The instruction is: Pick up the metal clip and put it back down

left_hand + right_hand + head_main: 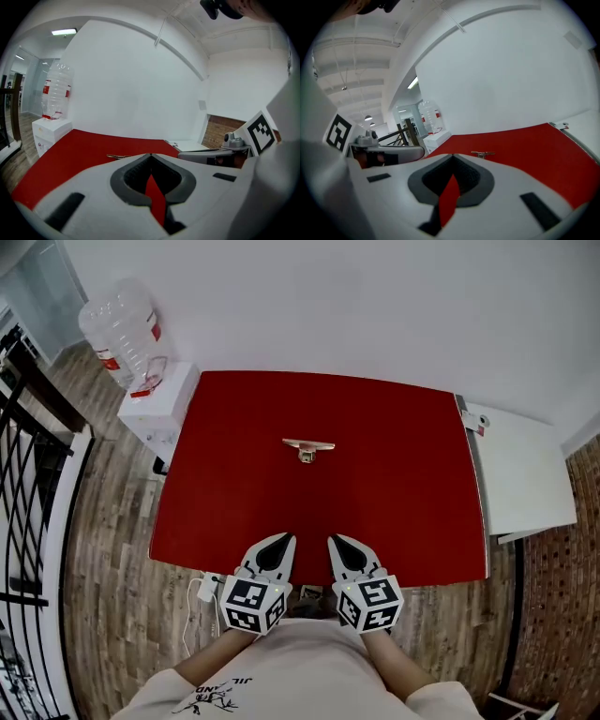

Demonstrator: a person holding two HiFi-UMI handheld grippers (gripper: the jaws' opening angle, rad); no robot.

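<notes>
Jaws closed and empty on left gripper (279,542) and right gripper (339,544). Metal clip (307,446) lies well ahead on red surface (403,493); reaching it unopened risks shoving it aside.

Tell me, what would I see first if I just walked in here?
The big red table fills the middle of the room, with one small metal clip lying alone near its centre. At the near edge the left gripper and the right gripper sit side by side, both shut and empty, pointing toward the clip. Off the table's far left corner, a large water bottle stands upside down on a white dispenser.
</notes>
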